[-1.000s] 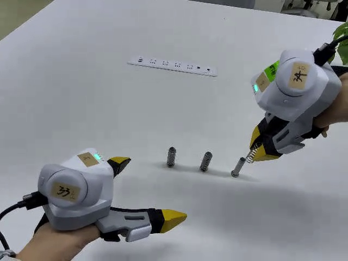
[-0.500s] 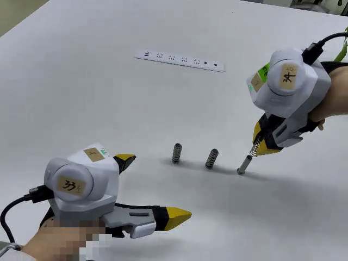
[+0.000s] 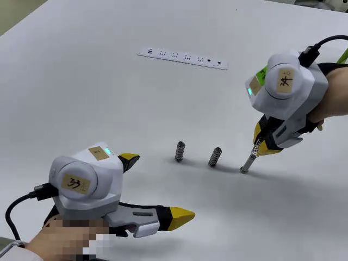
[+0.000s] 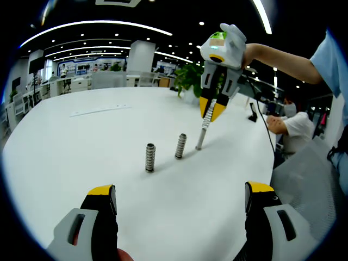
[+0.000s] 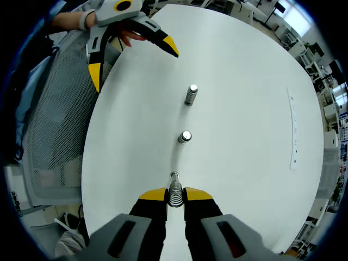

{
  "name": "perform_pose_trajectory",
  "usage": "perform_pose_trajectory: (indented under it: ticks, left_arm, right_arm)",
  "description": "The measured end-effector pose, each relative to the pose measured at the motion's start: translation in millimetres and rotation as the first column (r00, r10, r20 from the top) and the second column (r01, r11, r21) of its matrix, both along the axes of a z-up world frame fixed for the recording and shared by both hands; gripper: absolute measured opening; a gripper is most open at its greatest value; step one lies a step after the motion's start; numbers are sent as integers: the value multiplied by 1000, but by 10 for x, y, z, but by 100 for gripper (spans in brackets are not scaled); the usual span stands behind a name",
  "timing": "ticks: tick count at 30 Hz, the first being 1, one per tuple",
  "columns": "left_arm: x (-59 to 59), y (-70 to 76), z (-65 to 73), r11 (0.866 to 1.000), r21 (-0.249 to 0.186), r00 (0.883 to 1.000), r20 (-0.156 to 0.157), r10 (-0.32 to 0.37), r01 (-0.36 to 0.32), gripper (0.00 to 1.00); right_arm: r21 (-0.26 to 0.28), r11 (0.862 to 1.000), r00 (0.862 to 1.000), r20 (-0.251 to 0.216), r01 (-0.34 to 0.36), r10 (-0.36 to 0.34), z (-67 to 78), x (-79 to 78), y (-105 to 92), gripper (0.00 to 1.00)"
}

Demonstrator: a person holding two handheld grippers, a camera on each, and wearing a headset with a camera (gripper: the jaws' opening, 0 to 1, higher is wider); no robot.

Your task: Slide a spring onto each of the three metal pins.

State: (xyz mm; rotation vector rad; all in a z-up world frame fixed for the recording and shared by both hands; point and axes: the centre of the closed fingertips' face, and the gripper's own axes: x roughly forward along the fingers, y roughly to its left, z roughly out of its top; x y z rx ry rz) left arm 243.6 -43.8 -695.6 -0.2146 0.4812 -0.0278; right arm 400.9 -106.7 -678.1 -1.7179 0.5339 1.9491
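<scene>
Right claw (image 3: 261, 147) points down, pinching a spring (image 5: 174, 193); left claw (image 4: 179, 189) (jaws wide) hovers.

Bright overhead light — soft shadows

The bench (image 3: 98, 81) is plain matte white, and the power strip (image 3: 184, 57) on it is white with small dark socket marks. Both the left tongs (image 3: 156, 187) and the right tongs (image 3: 262, 147) have pale grey shells, black jaws ending in yellow tips, tan labels with dark handwritten digits and a small green light. The pin (image 3: 247, 164) is bright silver. The spring (image 3: 255, 148) at its top is silvery with fine dark coil banding, and the two springs (image 3: 180, 151) beside that pin are darker grey, banded alike.
</scene>
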Motion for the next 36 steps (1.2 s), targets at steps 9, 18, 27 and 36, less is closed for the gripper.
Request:
perform_pose_trajectory:
  ticks: [9, 18, 27, 36]
  left_arm:
    - [-7, -11, -22, 1000, -10, 1000, -6, -1, 1, 100]
    - [-2, -35, -22, 1000, -17, 1000, -10, -3, 2, 100]
    - [-4, -46, -30, 1000, -21, 1000, -14, -6, 6, 100]
    - [-18, -52, -64, 1000, -24, 1000, -24, -15, 15, 100]
  right_arm:
    - [-4, 1000, 1000, 1, 0, 0, -37, -2, -8, 13]
    - [-12, 1000, 1000, 5, -3, 3, -102, 12, 4, 13]
    - [-20, 1000, 1000, 5, -3, 3, -235, 20, 12, 13]
    - [-24, 1000, 1000, 11, -1, 1, -402, 11, 24, 13]
